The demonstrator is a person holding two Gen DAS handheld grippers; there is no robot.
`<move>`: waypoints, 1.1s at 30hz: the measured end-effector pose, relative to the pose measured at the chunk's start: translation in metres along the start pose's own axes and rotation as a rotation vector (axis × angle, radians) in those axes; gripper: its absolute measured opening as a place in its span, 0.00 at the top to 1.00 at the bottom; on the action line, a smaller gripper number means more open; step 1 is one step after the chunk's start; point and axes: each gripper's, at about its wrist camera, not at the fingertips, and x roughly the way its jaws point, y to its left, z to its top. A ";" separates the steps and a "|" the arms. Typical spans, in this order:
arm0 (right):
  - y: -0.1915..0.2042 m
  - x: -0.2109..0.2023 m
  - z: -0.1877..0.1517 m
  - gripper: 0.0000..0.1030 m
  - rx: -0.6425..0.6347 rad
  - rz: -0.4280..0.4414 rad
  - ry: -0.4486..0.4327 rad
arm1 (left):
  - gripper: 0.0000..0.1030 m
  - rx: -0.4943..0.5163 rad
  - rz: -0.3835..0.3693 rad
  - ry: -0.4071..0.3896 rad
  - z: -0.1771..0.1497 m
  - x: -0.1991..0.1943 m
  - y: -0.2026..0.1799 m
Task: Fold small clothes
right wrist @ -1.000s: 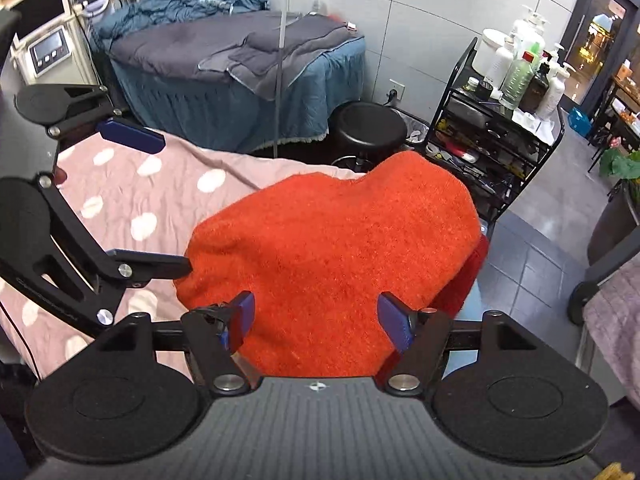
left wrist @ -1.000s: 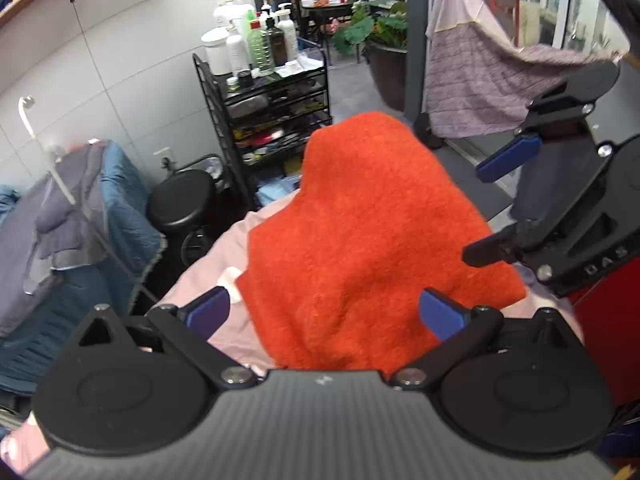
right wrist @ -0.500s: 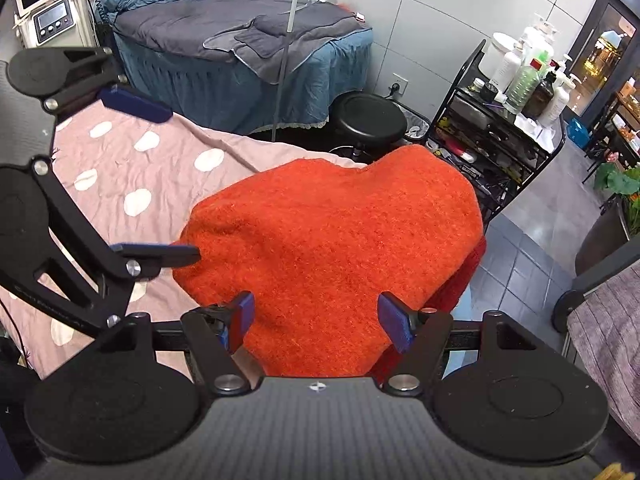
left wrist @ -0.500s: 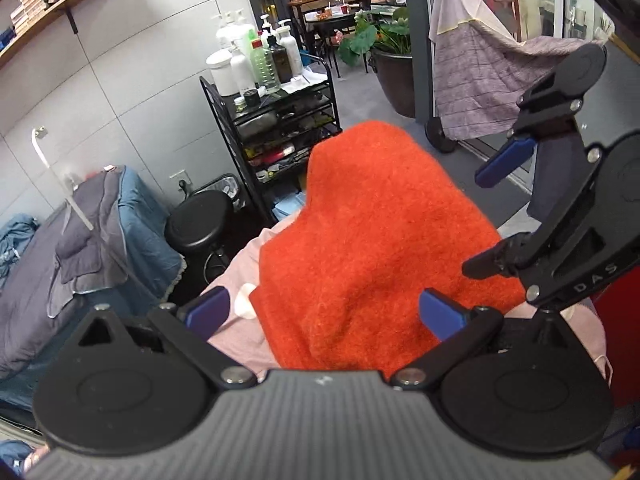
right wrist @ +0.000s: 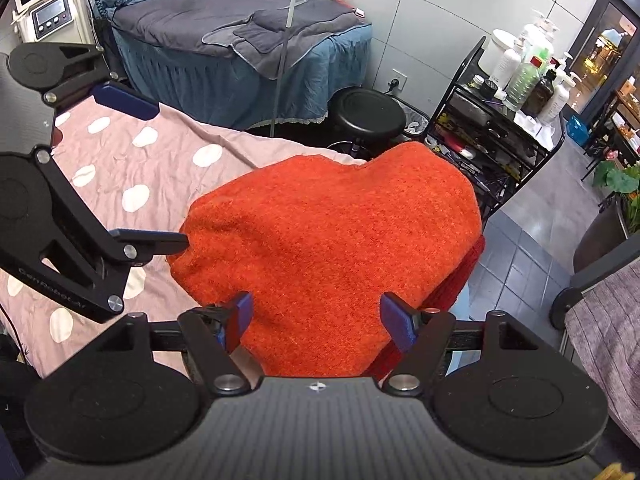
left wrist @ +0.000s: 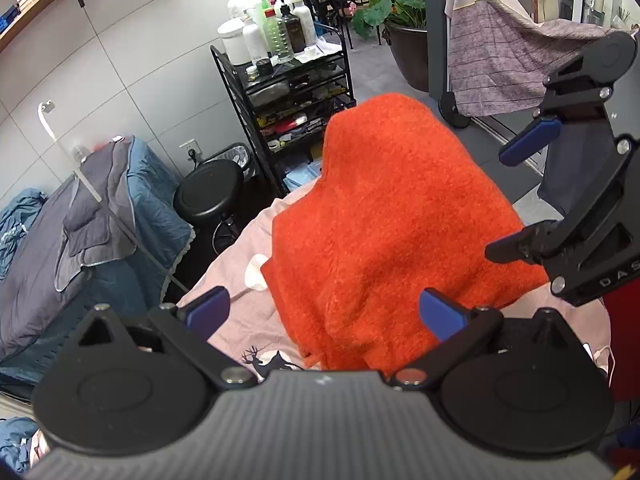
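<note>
Pink bedding (right wrist: 152, 176) with white dots covers the work surface, and an orange garment (right wrist: 332, 248) lies on it at the corner nearest the cart. Closest to each camera are its own blue-padded fingers. The left gripper (left wrist: 324, 308) stands spread wide, its pads on either side of the garment's near edge and gripping nothing. The right gripper (right wrist: 316, 316) is likewise spread, its pads flanking the garment's near edge with cloth between them but not pinched. The garment lies folded into a thick pad, its long axis running from the grippers toward the cart, its narrower rounded end pointing that way and hanging past the bed's edge. Beyond it stand a black stool (left wrist: 210, 192), a black cart (left wrist: 288, 92) of bottles, and a blue-skirted bed (right wrist: 240, 52) against the tiled wall.
</note>
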 end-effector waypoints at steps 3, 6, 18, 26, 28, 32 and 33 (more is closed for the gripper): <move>0.003 0.000 0.000 0.00 -0.002 -0.002 0.004 | 0.00 0.002 0.002 0.003 -0.001 0.001 0.001; 0.002 0.001 0.000 0.00 -0.012 -0.008 0.009 | 0.00 -0.006 0.007 0.011 -0.002 0.003 0.004; 0.004 0.002 0.002 0.00 -0.015 -0.011 0.018 | 0.00 0.007 0.021 0.020 -0.003 0.005 0.003; 0.005 0.000 0.001 0.00 -0.022 -0.020 0.019 | 0.00 0.020 0.027 0.006 -0.003 0.001 0.001; 0.005 0.000 0.001 0.00 -0.022 -0.027 0.020 | 0.00 0.024 0.029 0.006 -0.003 0.001 0.000; 0.004 0.001 0.000 0.00 -0.016 -0.022 0.020 | 0.00 0.029 0.036 0.012 -0.005 0.002 0.000; 0.004 0.001 0.000 0.00 -0.017 -0.021 0.021 | 0.00 0.028 0.036 0.013 -0.006 0.002 0.000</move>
